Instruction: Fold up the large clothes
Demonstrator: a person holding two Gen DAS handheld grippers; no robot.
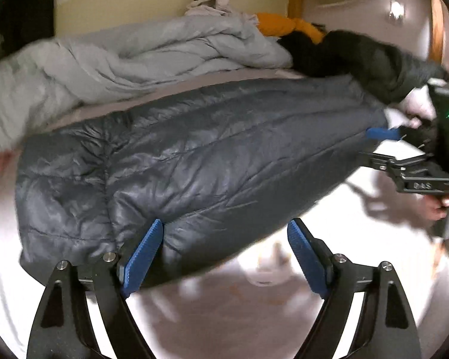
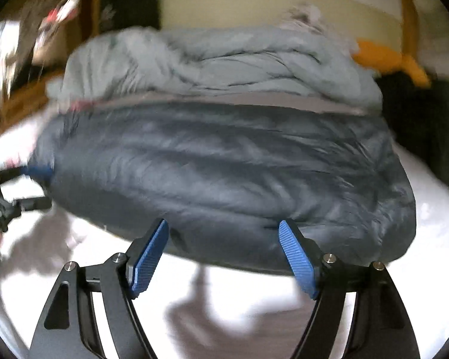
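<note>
The dark puffer jacket (image 1: 188, 161) lies spread across the white bed surface (image 1: 254, 308), its quilted, shiny bulk filling the middle of both wrist views, long side running left to right. Behind it, toward the wall, a pale grey-blue duvet (image 1: 128, 56) is heaped in loose folds, with an orange garment (image 1: 287, 25) and a black garment (image 1: 359, 56) bunched at its right end. None of these touch the jacket's near edge, where the work is.

The jacket looks like a flattened oblong, with no sleeve visible hanging out, so I judge the fold is partway through: the garment seems already doubled into a band and the near hem is being addressed for another fold or a smoothing pass.

The left gripper (image 1: 224, 257) has its blue pads spread wide apart; the left pad presses into the jacket's near edge while the right pad sits over bare sheet, so nothing is clamped. The right gripper (image 2: 224, 257) is likewise spread, both pads touching or just at the hem of the jacket (image 2: 224, 173) without closing on it. In the left view the right tool appears at the jacket's far right end; motion blur keeps me from judging contact there.

The next move likely calls for both tools to close on the near hem, well apart, then lift and carry it toward the far edge evenly, since the slippery padded fabric could slide or puff back open.
</note>
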